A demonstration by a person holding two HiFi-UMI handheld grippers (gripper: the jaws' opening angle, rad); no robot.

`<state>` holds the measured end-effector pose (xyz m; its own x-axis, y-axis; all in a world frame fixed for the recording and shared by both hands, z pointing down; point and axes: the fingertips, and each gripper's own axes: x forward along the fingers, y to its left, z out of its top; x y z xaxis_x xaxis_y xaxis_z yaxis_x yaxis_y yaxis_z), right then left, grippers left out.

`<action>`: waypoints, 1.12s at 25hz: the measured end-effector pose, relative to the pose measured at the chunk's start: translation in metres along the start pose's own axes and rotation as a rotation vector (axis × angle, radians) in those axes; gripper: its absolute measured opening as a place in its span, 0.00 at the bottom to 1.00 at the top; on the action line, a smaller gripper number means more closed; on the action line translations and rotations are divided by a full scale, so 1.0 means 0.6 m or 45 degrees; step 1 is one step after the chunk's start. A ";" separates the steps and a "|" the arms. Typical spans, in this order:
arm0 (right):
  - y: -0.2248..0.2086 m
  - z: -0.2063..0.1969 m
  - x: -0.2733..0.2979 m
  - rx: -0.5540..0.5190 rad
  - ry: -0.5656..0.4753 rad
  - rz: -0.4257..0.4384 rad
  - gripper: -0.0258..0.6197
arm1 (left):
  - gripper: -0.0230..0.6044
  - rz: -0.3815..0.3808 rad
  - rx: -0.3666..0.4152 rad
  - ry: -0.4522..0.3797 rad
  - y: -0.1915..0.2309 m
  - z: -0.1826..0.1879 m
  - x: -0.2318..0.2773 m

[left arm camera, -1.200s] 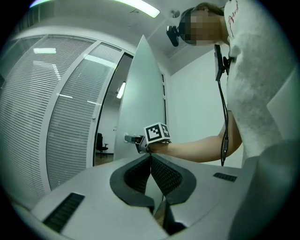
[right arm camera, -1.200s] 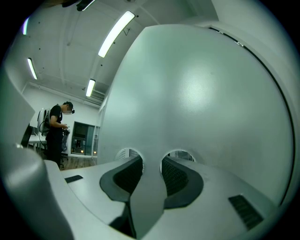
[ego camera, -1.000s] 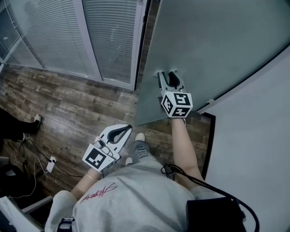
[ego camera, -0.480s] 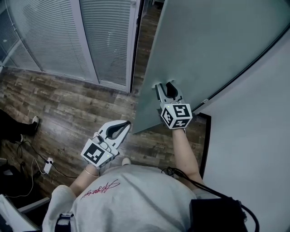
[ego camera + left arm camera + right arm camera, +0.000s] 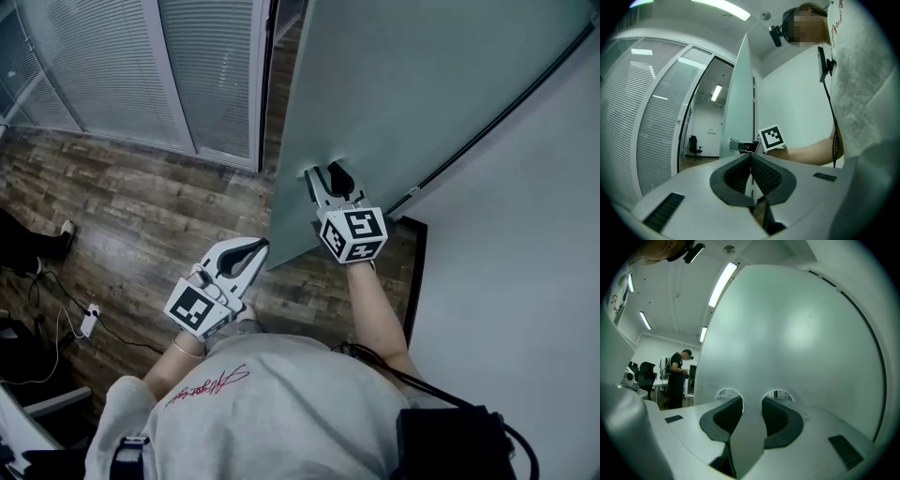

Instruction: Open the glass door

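The frosted glass door (image 5: 422,84) stands partly swung open, its free edge running down toward the wooden floor. My right gripper (image 5: 326,176) is level against the door near that edge, shut on the door handle (image 5: 751,427), a grey bar that fills the gap between its dark pads. The door's pane (image 5: 797,333) fills most of the right gripper view. My left gripper (image 5: 255,246) hangs lower and to the left, off the door, shut with nothing in it. In the left gripper view its tips (image 5: 750,155) meet, with the door's edge (image 5: 740,103) and the right gripper's marker cube (image 5: 771,138) beyond.
A glass wall with blinds (image 5: 112,66) stands left of the doorway, a white wall (image 5: 525,234) on the right. A power strip with cables (image 5: 89,322) lies on the wood floor (image 5: 141,206). Another person (image 5: 677,376) stands in the room beyond, and an office chair (image 5: 695,146) sits far off.
The door has swung further round, its edge and my right gripper on the handle shifting left. My left gripper has moved forward a little, still shut. The floor slid back under me.
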<state>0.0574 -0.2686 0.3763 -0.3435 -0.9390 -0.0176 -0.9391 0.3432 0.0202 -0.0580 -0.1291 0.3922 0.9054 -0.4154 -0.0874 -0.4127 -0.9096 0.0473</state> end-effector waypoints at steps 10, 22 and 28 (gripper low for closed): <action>0.012 0.003 -0.115 -0.001 0.004 0.070 0.24 | 0.06 0.029 0.013 0.013 -0.129 -0.002 -0.003; 0.008 -0.011 -0.272 -0.001 0.006 0.167 0.24 | 0.06 0.059 0.049 -0.006 -0.281 -0.021 0.002; 0.012 0.010 -0.317 -0.001 0.021 0.197 0.25 | 0.06 0.018 0.040 -0.016 -0.320 0.001 0.005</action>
<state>0.1157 -0.0870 0.3741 -0.4839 -0.8751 0.0020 -0.8749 0.4838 0.0221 0.0237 0.0442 0.3826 0.8982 -0.4281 -0.0995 -0.4286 -0.9033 0.0177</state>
